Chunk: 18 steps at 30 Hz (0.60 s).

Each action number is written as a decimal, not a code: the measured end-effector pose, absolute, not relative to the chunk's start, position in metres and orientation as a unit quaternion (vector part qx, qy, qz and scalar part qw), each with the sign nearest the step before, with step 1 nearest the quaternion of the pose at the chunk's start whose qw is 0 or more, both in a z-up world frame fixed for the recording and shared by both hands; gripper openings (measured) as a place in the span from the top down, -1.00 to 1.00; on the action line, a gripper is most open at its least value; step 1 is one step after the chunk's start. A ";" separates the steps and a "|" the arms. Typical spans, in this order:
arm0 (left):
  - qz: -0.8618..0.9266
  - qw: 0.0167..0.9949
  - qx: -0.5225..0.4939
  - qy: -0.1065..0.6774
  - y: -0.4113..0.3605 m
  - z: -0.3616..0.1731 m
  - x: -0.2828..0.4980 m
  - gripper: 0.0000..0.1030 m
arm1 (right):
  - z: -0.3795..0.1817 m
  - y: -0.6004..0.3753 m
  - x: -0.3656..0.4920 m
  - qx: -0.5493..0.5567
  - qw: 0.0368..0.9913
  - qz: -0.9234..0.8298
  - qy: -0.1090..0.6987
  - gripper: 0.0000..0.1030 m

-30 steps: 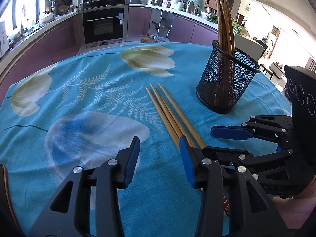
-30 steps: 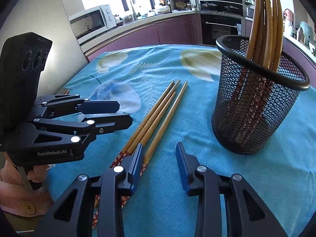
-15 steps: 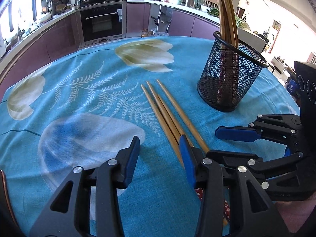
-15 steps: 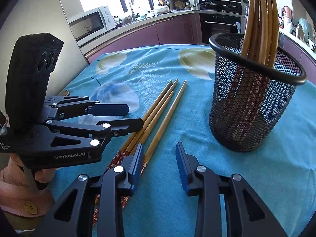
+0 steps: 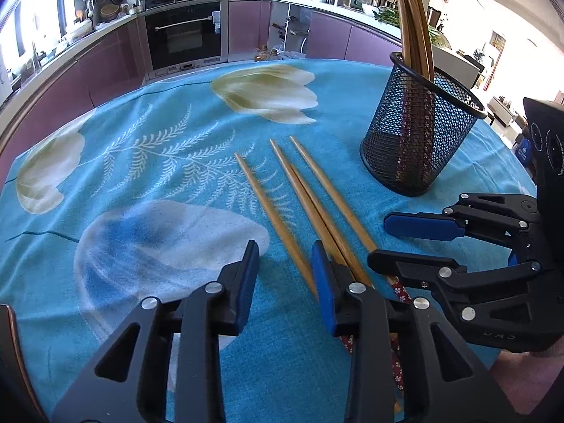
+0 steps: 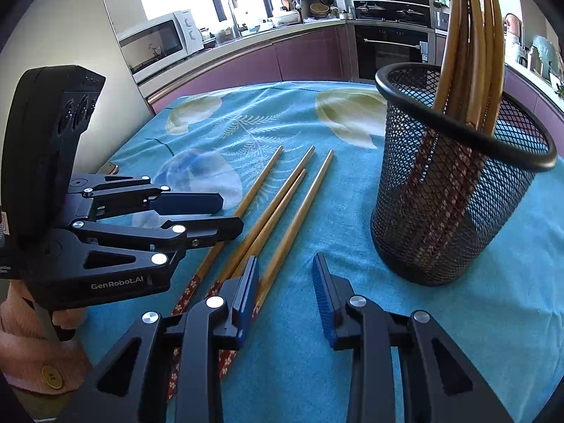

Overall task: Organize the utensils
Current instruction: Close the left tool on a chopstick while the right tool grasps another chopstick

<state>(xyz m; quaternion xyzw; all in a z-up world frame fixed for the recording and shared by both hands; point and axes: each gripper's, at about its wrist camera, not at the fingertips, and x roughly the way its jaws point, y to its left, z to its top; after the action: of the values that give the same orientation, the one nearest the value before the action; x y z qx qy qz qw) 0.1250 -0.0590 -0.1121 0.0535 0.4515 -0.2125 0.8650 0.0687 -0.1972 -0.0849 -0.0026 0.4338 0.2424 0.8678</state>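
Note:
Several wooden chopsticks [image 5: 310,194] with red patterned ends lie side by side on the blue floral tablecloth; they also show in the right wrist view [image 6: 282,204]. A black mesh holder [image 5: 419,134] stands to their right with several chopsticks upright in it, also seen in the right wrist view [image 6: 454,190]. My left gripper [image 5: 283,268] is open and empty, low over the leftmost chopstick's near part. My right gripper [image 6: 285,282] is open and empty, just right of the chopsticks' patterned ends, and shows in the left wrist view [image 5: 398,238].
The round table's cloth [image 5: 158,176] spreads left and back of the chopsticks. A kitchen counter with an oven [image 5: 185,35] and a microwave [image 6: 158,42] runs behind the table. A person's hand in a pink sleeve [image 6: 31,345] holds the left gripper.
The left gripper has moved forward and right over the chopsticks; the leftmost chopstick now lies apart from the others. Both grippers stay open.

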 end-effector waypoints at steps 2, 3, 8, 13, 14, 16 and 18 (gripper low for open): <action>-0.212 0.864 0.048 0.453 -0.058 -0.112 0.128 0.46 | -0.085 -0.196 0.074 0.002 0.867 0.241 0.436 0.48; -0.212 0.864 0.046 0.454 -0.058 -0.113 0.128 0.48 | -0.085 -0.196 0.076 0.005 0.867 0.239 0.437 0.54; -0.215 0.862 0.025 0.458 -0.057 -0.114 0.133 0.72 | -0.086 -0.197 0.080 0.015 0.867 0.232 0.440 0.73; -0.217 0.862 0.008 0.459 -0.053 -0.114 0.130 0.77 | -0.088 -0.207 0.079 0.045 0.865 0.232 0.442 0.83; -0.216 0.862 0.004 0.459 -0.052 -0.114 0.129 0.79 | -0.088 -0.209 0.079 0.050 0.865 0.231 0.442 0.84; -0.216 0.862 -0.003 0.459 -0.050 -0.113 0.128 0.82 | -0.088 -0.212 0.077 0.060 0.866 0.228 0.441 0.87; -0.216 0.863 -0.007 0.457 -0.048 -0.112 0.125 0.85 | -0.088 -0.215 0.076 0.067 0.867 0.226 0.438 0.89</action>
<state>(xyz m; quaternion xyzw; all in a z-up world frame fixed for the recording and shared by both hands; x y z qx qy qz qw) 0.1255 -0.0479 -0.1116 -0.0073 0.4570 -0.2163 0.8627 0.0758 -0.2146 -0.0878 0.0671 0.4381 0.2260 0.8675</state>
